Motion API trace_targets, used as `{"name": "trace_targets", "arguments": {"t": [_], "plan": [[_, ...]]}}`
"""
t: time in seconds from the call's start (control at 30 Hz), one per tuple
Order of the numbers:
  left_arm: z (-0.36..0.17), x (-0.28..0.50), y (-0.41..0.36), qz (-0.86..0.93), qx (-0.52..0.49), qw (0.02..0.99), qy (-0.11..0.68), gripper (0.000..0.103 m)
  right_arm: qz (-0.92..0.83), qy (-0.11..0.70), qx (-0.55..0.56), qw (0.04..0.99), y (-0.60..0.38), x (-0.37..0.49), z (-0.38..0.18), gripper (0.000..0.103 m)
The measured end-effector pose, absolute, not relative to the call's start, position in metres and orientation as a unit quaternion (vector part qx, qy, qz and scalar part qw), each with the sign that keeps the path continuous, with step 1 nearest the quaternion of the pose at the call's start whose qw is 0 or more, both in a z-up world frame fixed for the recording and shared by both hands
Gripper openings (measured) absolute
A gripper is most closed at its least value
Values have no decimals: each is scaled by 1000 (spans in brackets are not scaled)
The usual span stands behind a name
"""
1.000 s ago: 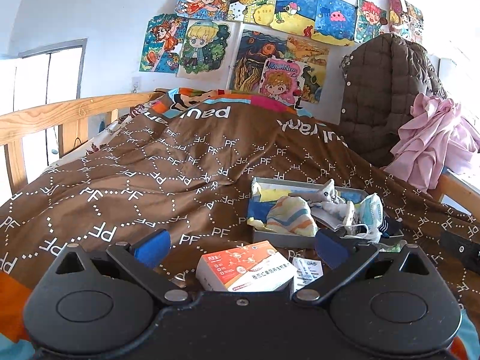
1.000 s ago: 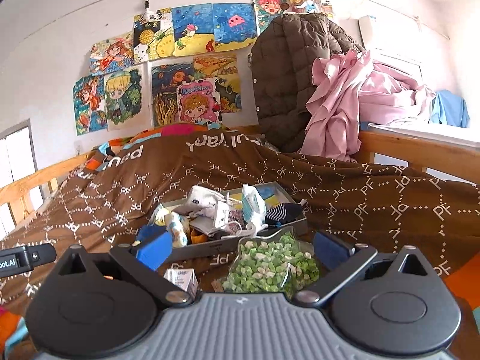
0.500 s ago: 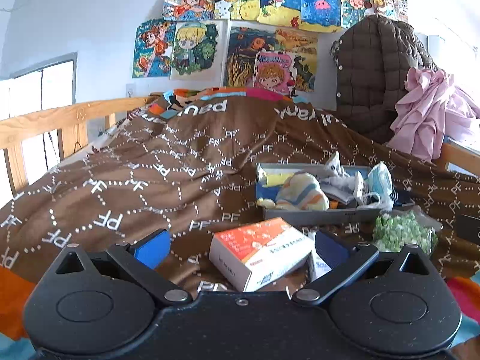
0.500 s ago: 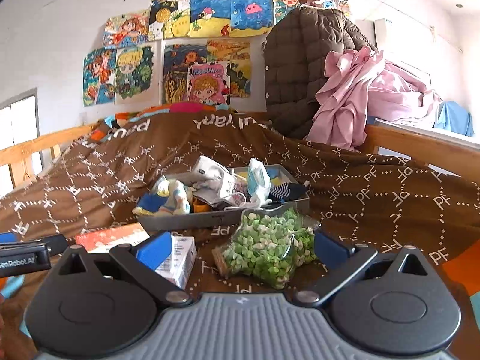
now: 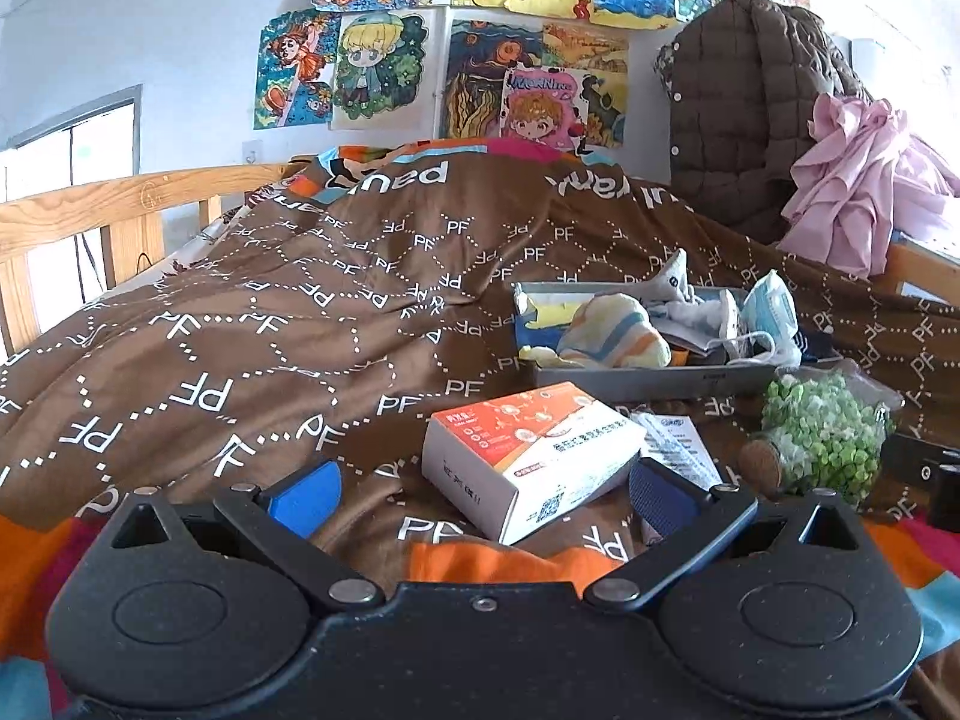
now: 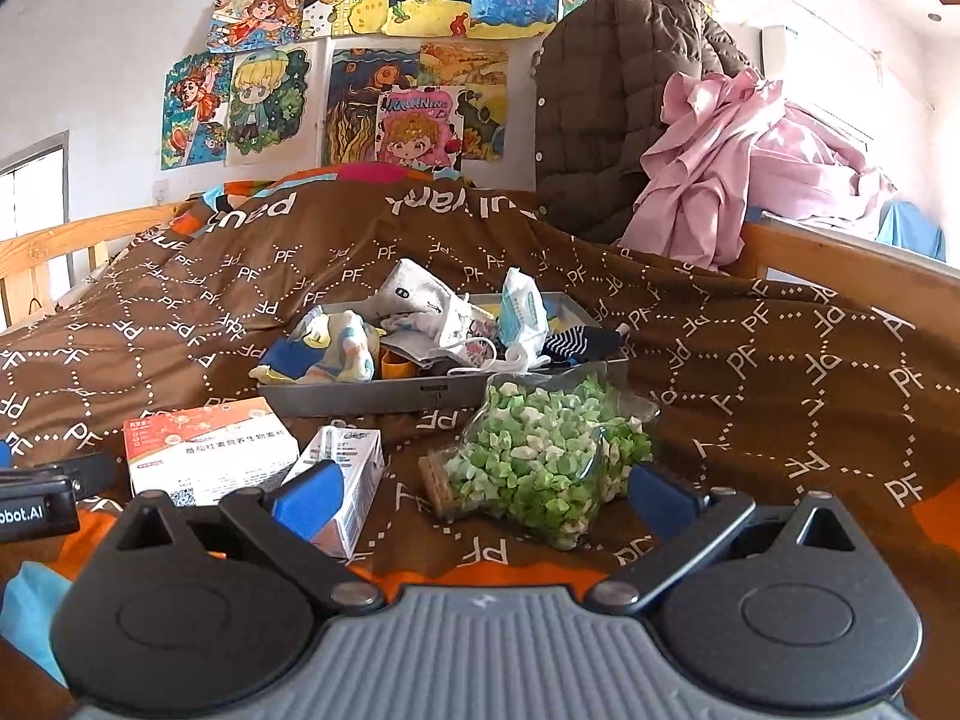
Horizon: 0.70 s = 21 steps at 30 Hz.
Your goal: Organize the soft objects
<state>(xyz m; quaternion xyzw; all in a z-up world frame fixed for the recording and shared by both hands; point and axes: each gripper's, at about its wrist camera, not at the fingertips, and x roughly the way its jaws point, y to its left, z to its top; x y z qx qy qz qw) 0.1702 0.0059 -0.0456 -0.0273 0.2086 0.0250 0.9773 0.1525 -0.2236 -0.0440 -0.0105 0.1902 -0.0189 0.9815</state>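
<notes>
A grey tray sits on the brown quilt, filled with soft things: a striped sock bundle, a white sock, a face mask pack and a dark striped sock. My left gripper is open and empty, just behind an orange-and-white box. My right gripper is open and empty, just behind a bag of green bits.
A small white carton lies beside the orange-and-white box. The bag of green bits lies right of the box. A wooden bed rail runs on the left. A brown coat and pink clothes hang at the back right.
Both grippers have pulled back from the tray and lowered; the box, carton and bag now show fully in front of the open fingers. Nothing was grasped.
</notes>
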Motion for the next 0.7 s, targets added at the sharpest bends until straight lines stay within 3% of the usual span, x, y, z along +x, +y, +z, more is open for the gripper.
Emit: {"name": "trace_targets", "arguments": {"t": [0.7], "plan": [[-49, 171, 7, 30, -32, 977, 210, 102, -5, 202, -1, 979, -223, 155, -46, 103]]}}
